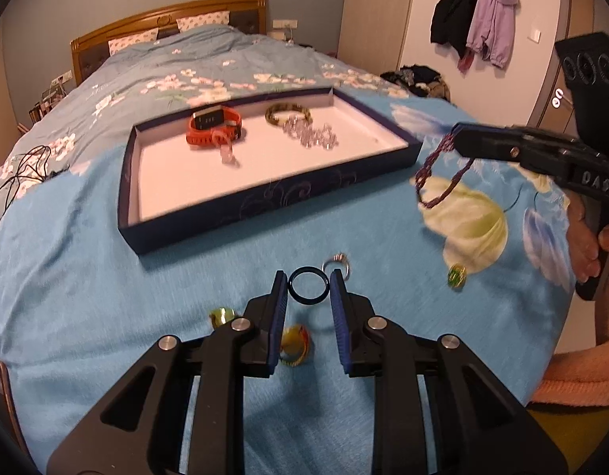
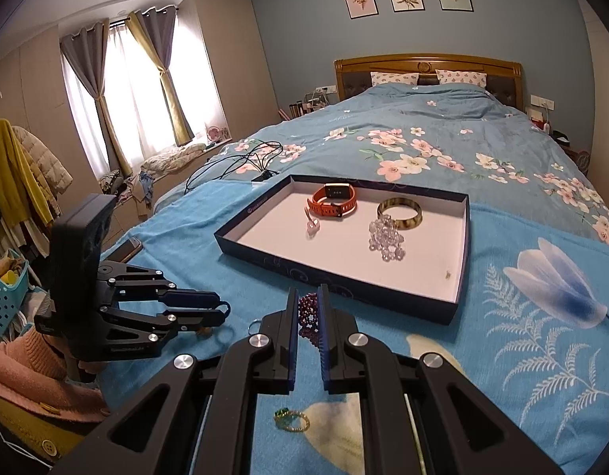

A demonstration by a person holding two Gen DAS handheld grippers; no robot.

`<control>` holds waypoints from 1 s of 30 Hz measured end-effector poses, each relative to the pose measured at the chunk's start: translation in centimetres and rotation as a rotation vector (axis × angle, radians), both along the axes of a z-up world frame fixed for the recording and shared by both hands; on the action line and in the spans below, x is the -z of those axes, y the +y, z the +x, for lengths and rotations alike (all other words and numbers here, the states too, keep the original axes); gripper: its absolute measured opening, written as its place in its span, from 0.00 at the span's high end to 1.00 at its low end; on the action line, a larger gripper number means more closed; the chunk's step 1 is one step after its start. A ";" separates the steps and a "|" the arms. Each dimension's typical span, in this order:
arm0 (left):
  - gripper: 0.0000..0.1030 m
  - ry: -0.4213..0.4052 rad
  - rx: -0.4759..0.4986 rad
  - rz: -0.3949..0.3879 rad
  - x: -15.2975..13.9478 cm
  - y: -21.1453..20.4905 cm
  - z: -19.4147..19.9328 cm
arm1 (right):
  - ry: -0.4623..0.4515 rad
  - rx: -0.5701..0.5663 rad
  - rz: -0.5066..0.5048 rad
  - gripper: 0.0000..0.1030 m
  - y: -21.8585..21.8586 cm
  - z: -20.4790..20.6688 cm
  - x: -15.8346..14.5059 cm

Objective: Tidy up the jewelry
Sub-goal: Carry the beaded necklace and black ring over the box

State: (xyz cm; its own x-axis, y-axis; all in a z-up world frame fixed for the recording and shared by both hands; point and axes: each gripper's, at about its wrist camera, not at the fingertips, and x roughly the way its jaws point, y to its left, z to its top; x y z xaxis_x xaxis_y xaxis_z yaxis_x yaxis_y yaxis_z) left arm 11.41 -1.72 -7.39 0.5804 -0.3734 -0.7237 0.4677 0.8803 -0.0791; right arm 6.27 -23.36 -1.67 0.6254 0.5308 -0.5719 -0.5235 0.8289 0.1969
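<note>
My left gripper is shut on a dark ring, its blue pads pressing both sides just above the blue blanket; in the right wrist view the left gripper carries the ring at its tip. To the right, my right gripper is shut on a purple beaded bracelet, which hangs from the right gripper as a loop. Beyond both lies a dark blue tray holding an orange watch, a mottled bangle and clear beads.
Loose on the blanket lie a silver ring, a green-stone ring, a yellow ring and a yellow-red ring. A black cable trails on the bed at left. A hand grips the right handle.
</note>
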 end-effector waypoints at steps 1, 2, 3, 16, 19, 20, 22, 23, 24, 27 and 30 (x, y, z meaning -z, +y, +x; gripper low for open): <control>0.78 -0.007 0.000 -0.009 -0.4 0.1 0.1 | -0.003 0.000 0.000 0.93 0.0 0.1 -0.1; 0.78 -0.013 0.000 -0.013 -0.6 0.1 0.2 | -0.005 0.000 0.002 0.93 0.0 0.3 -0.3; 0.78 -0.022 -0.002 -0.019 -1.0 0.2 0.3 | -0.009 -0.001 0.003 0.93 0.0 0.5 -0.4; 0.78 -0.105 -0.021 -0.014 -3.9 0.1 2.9 | -0.050 0.002 0.012 0.93 0.0 2.6 -2.0; 0.78 -0.113 -0.022 -0.014 -4.3 0.0 3.4 | -0.053 0.005 0.016 0.93 0.0 3.3 -2.2; 0.78 -0.118 -0.022 -0.010 -4.4 -0.1 3.6 | -0.054 0.008 0.017 0.93 0.0 3.5 -2.2; 0.78 -0.122 -0.023 -0.011 -4.5 -0.1 3.8 | -0.054 0.012 0.019 0.93 -0.1 3.8 -2.2; 0.78 -0.124 -0.024 -0.011 -4.6 -0.2 3.9 | -0.055 0.014 0.017 0.93 0.0 3.9 -2.2; 0.78 -0.126 -0.023 -0.012 -4.7 -0.2 4.0 | -0.054 0.017 0.017 0.93 0.0 4.2 -2.2; 0.78 -0.129 -0.023 -0.009 -4.8 -0.4 4.4 | -0.053 0.021 0.017 0.93 0.1 4.8 -2.1; 0.78 -0.129 -0.025 -0.004 -4.7 -0.5 4.8 | -0.051 0.022 0.020 0.93 0.2 5.3 -2.2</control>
